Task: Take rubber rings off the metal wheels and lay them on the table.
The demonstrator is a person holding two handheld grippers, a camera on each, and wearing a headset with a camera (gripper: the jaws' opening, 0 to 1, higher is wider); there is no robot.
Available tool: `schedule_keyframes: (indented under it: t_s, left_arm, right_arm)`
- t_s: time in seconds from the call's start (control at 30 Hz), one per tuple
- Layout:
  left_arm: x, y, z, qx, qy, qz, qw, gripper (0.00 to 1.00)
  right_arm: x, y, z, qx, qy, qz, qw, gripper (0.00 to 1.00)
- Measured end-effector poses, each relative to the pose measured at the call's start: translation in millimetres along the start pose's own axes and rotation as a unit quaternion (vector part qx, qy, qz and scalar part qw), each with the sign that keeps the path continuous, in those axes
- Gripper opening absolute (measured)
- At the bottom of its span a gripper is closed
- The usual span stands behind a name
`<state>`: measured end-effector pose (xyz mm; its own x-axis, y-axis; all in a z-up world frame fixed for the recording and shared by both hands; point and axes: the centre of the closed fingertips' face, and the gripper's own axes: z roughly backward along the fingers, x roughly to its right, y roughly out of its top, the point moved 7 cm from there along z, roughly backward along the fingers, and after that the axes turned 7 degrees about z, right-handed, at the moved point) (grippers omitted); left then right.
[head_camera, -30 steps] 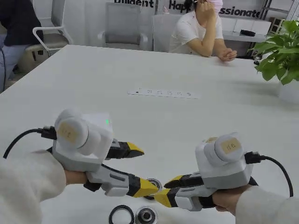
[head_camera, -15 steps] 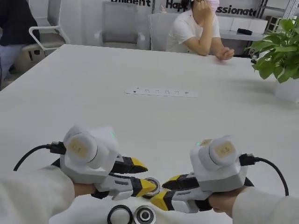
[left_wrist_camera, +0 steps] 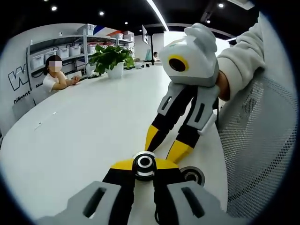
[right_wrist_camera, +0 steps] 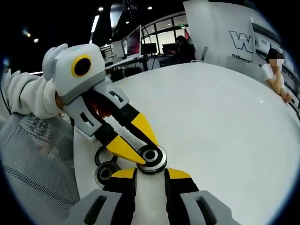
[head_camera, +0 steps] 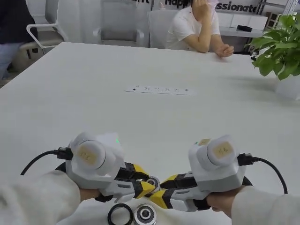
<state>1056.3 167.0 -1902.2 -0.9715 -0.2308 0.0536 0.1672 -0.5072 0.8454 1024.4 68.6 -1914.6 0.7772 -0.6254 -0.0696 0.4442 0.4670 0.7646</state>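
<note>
A small metal wheel (head_camera: 151, 183) with a dark rubber rim is held just above the table, between the two grippers. My left gripper (head_camera: 144, 181) is shut on it, and its yellow tips pinch the wheel (left_wrist_camera: 144, 162) from both sides. My right gripper (head_camera: 161, 188) faces it from the right with its jaws apart, tips close to the wheel's rim (right_wrist_camera: 153, 158). A loose black rubber ring (head_camera: 109, 215) lies on the table at the near edge. Right beside that ring sits a bare metal wheel (head_camera: 145, 215).
A white power strip (head_camera: 159, 90) lies mid-table. A potted plant (head_camera: 279, 44) stands at the far right. Across the table (head_camera: 93, 93) a person (head_camera: 197, 28) sits, with chairs (head_camera: 119, 23) behind. Black cables trail from both grippers.
The left gripper's jaws, wide apart a second ago, have shut on the wheel. Both grippers have drawn closer together. The head camera has tilted down a little.
</note>
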Motion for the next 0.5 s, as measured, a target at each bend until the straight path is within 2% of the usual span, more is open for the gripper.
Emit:
schedule_keyframes:
  t_s: [0.27,0.33,0.37,0.4,0.43,0.5]
  left_arm:
    - [0.2,0.0,1.5,0.005,0.001,0.007,1.0000,0.07]
    - [0.0,-0.4,1.7,0.007,0.002,0.009,0.9999,0.07]
    - [-0.2,-0.5,1.9,0.007,0.002,0.009,0.9999,0.07]
    - [-0.9,-0.9,2.4,0.008,0.003,0.010,0.9999,0.07]
    - [-1.1,-1.1,2.8,0.008,0.003,0.011,0.9999,0.07]
    - [-0.8,-1.6,2.8,0.010,0.003,0.015,0.9998,0.07]
  right_arm:
    - [1.1,0.2,0.5,-0.002,-0.003,0.023,0.9997,0.18]
    - [1.4,0.6,1.6,-0.004,-0.003,0.042,0.9991,0.15]
    - [2.7,-1.6,2.6,-0.019,-0.007,0.066,0.9976,0.12]
    - [2.7,-1.9,3.1,-0.023,-0.004,0.085,0.9961,0.06]
    - [3.7,-1.1,2.3,-0.016,-0.014,0.078,0.9967,0.01]
    - [3.3,-1.4,1.7,-0.016,-0.009,0.068,0.9975,0.01]
